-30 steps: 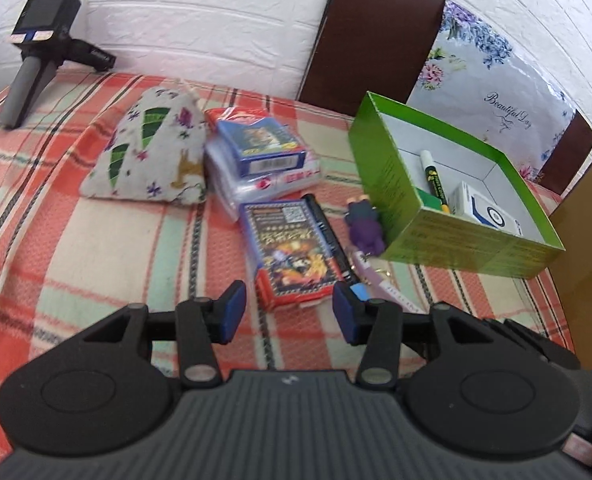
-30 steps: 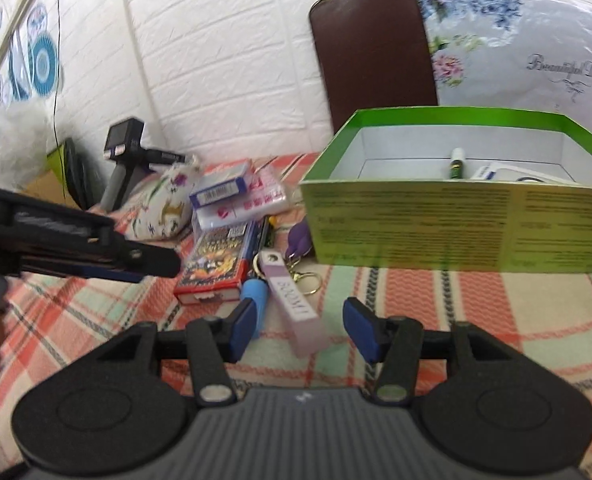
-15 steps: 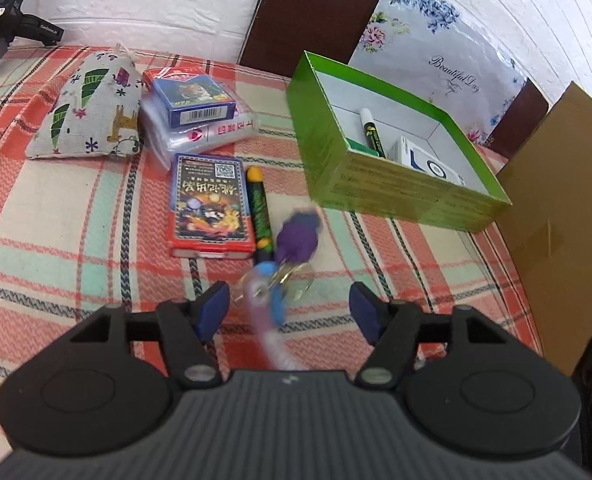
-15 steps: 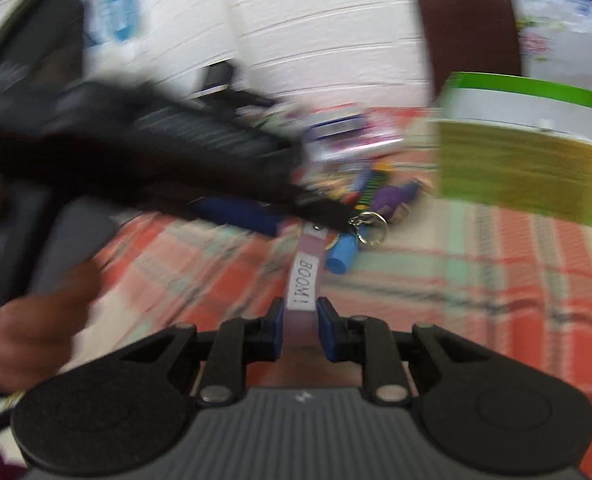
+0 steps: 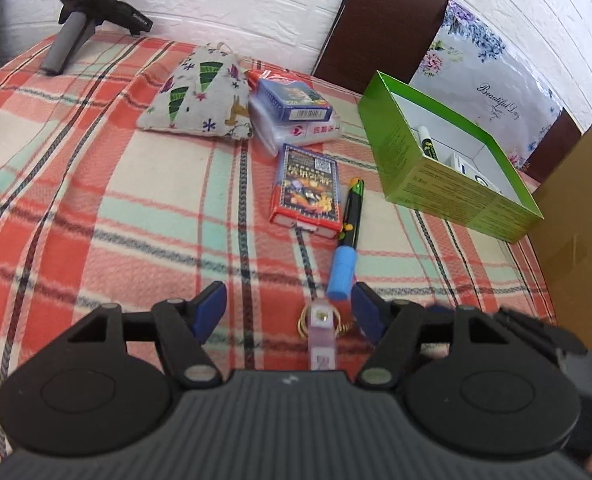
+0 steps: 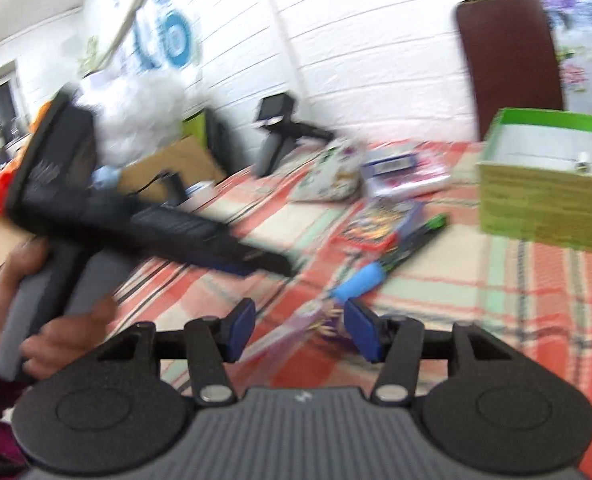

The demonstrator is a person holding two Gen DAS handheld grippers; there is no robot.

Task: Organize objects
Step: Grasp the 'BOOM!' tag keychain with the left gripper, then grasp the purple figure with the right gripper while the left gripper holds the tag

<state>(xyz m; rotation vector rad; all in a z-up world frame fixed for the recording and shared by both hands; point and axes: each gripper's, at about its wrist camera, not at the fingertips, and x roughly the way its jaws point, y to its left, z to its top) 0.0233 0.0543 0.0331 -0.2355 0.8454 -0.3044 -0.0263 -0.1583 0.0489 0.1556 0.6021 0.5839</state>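
A: Blue pads on the left gripper (image 5: 286, 310) stand spread, pinching nothing. A pale pink tag (image 5: 320, 338) with gold key rings lies between its fingers (image 5: 210, 308), touching neither pad.

B: And the right gripper (image 6: 299, 328)?

A: Its fingers (image 6: 361, 330) are parting. The same tag (image 6: 315, 316) shows as a blur in the gap, and neither pad presses on it. Whether it rests on the cloth I cannot tell.

B: What lies just past the tag?

A: A black pen with a blue cap (image 5: 345, 246), cap end nearest the left fingers. Beside it, touching, is a red card box (image 5: 307, 192). Farther back a blue card box (image 5: 294, 98) sits on a clear packet, next to a printed cloth pouch (image 5: 200, 98).

B: The container?

A: A green box (image 5: 441, 176), open-topped, stands to the right on the plaid-covered desk (image 5: 96, 184), holding a marker and a small white box.

B: Anything else?

A: A person's hand (image 6: 56, 320) grips the left gripper's handle in the right wrist view.
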